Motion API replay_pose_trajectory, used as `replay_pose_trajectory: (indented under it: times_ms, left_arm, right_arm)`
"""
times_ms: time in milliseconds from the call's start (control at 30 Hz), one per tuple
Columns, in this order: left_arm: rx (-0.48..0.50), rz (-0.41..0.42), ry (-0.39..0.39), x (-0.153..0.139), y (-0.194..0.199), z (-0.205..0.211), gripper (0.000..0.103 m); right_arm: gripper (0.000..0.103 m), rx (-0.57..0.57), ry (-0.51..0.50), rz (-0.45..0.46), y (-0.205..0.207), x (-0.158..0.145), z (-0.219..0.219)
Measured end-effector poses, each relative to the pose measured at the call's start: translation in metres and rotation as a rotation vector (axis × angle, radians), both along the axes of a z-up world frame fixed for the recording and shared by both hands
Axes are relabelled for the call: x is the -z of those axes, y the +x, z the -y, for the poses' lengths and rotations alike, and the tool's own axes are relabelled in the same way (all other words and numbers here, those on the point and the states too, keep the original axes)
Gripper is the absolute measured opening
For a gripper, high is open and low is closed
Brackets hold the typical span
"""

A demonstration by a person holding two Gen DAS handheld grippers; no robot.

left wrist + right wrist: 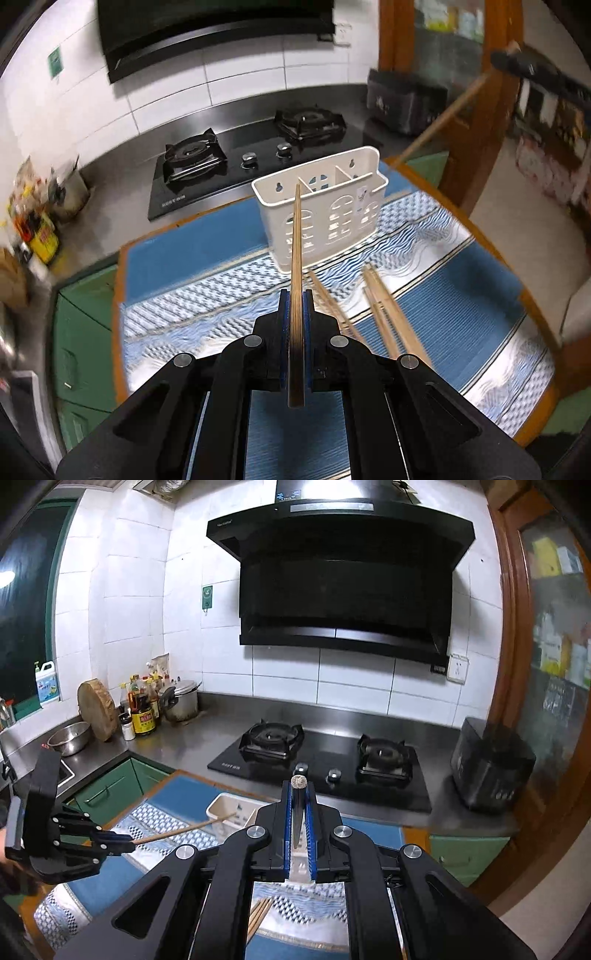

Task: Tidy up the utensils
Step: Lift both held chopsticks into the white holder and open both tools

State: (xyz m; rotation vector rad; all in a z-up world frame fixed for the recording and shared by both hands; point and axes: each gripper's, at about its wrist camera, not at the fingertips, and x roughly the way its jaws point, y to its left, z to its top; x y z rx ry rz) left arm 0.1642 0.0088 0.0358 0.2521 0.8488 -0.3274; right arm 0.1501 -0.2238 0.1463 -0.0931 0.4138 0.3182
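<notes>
1. Holding one chopstick each: the left gripper has its fingers clamped tight on a wooden chopstick, which runs forward with its tip in line with the holder's left compartment.
2. Right gripper: fingers pinched on a second chopstick, seen nearly end-on, raised in front of the stove. In the left wrist view this stick slants at upper right, well apart from the holder.
3. Utensil holder: white, perforated, three compartments, upright on the striped cloth covering the table. Nothing can be seen standing in any compartment; their floors are mostly hidden.
4. Loose chopsticks: several lie on the cloth just in front of the holder, not yet gathered.
5. Progress, judged: early. Two sticks lifted, none visibly deposited.
6. Remaining, judged: drop both held sticks into the holder, then collect the rest.
</notes>
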Motion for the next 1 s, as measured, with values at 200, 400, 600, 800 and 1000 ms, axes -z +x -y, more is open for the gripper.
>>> replay_pose_trajectory:
  times_ms: [200,400,600,800,1000]
  left_arm:
    - [0.035,-0.026,0.068,-0.019,0.024,0.002,0.005]
    - [0.035,-0.031,0.019,-0.039,0.052,0.001,0.005]
    - [0.018,-0.042,-0.045,-0.05,0.084,0.003,0.005]
    - [-0.002,-0.024,-0.112,-0.049,0.103,0.014,0.005]
    - [-0.001,0.003,-0.169,-0.052,0.105,0.018,0.007]
  right_arm:
    - [0.007,-0.005,-0.014,-0.005,0.028,-0.003,-0.009]
    - [0.007,-0.004,-0.027,-0.042,0.054,0.002,-0.015]
    - [0.007,0.003,-0.019,-0.11,0.079,0.013,-0.017]
    - [0.007,0.02,-0.021,-0.164,0.094,0.035,-0.016]
    - [0.013,0.025,-0.013,-0.165,0.092,0.042,-0.01]
